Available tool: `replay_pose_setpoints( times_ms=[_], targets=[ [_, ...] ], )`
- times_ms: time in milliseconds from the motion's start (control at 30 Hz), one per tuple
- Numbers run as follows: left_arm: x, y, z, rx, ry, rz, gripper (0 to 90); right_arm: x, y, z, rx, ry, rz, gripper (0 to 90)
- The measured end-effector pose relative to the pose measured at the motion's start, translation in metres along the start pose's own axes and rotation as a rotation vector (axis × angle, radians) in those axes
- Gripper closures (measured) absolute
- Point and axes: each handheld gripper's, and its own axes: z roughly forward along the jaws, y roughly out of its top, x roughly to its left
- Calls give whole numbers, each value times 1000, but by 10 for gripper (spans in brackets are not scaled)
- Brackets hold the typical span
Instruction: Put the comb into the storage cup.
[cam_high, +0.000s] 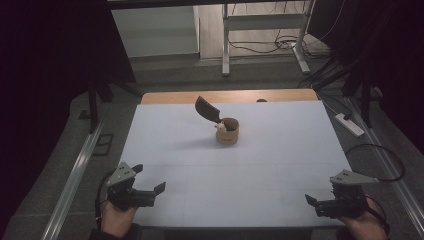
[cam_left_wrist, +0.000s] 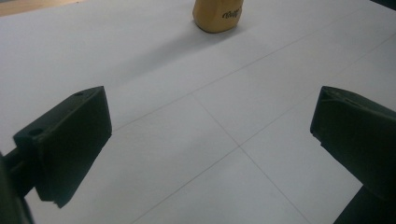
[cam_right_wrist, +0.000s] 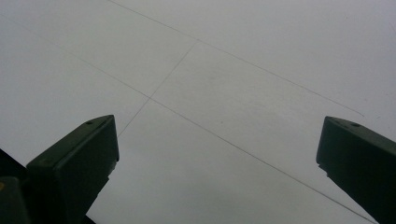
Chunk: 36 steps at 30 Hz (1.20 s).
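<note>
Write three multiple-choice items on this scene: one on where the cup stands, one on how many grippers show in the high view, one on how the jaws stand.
1. Where does the tan cup stand on the white table?
A. near the middle, toward the far side
B. at the near left corner
C. between the left gripper's jaws

2. How many grippers show in the high view?
A. one
B. two
C. three

3. How do the jaws of the left gripper and right gripper stand?
A. both shut
B. both open and empty
C. each clamped on the cup

Key: 1 A, the cup with the dark spatula in it sits mid-table, far from both hands. 2 B, one at each near corner. 3 B, bare table shows between each pair.
</note>
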Motion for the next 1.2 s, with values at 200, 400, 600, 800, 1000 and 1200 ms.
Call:
replay_pose_setpoints(
  times_ms=[200, 400, 600, 800, 1000, 1200],
  targets=[
    [0, -4, -3, 9, 9, -5, 0, 0, 0, 0, 0, -1, 0, 0],
    [0, -8, -5, 19, 16, -8, 0, 0, 0, 0, 0, -3, 0, 0],
    [-1, -11, -6, 33, 24, -11, 0, 0, 0, 0, 0, -3, 1, 0],
    [-1, -13, -7, 47, 36, -12, 0, 0, 0, 0, -1, -5, 3, 0],
    [-1, -16, -7, 68, 47, -14, 0, 0, 0, 0, -2, -9, 9, 0],
    [-2, -18, -6, 95, 66, -13, 0, -1, 0, 0, -1, -11, 14, 0]
  ],
)
